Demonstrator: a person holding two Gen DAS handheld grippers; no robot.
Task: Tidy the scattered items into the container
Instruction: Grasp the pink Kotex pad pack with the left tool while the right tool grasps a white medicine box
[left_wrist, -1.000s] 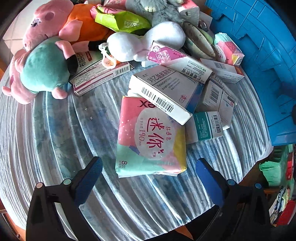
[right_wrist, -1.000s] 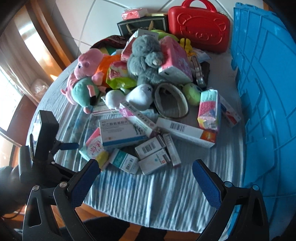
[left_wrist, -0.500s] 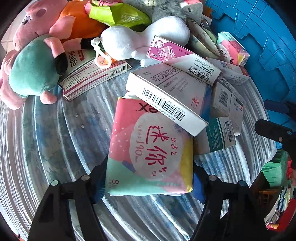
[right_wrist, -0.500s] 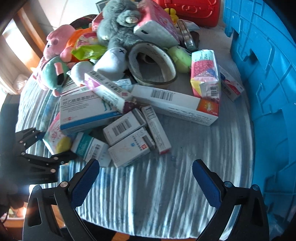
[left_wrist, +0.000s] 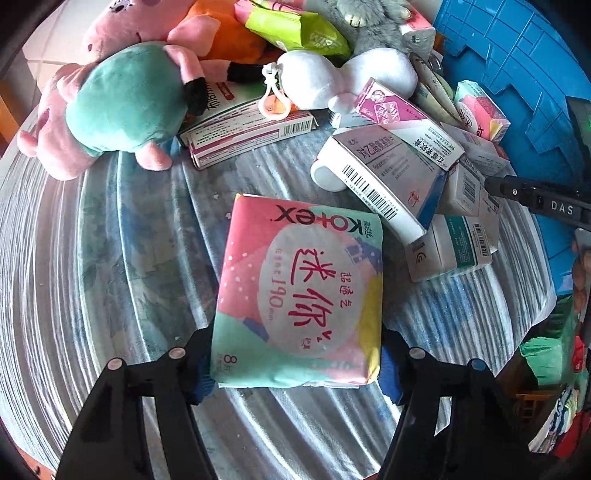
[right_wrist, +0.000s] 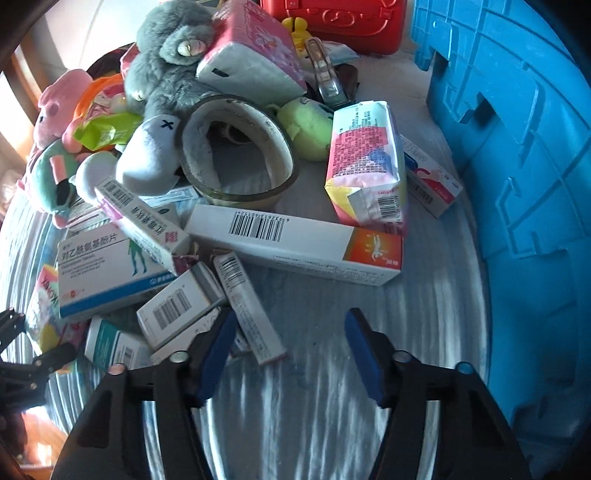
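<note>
Left gripper (left_wrist: 295, 363) closing, pads pinching pad packet (left_wrist: 301, 291) whose long axis runs away toward the blue container (left_wrist: 517, 74); right gripper (right_wrist: 290, 350) closing near slim box (right_wrist: 249, 306), nothing gripped.

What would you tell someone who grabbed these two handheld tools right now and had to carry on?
Left tool: jaws closing on the pink pad pack, which sits between them on the table.
Right tool: jaws closing, low over the narrow white box; not gripping yet.
Blue crate: on the right of the pile.
Done: cannot tell; the crate's inside is hidden.
Left: boxes, plush toys, packets all remain on the tablecloth.
</note>
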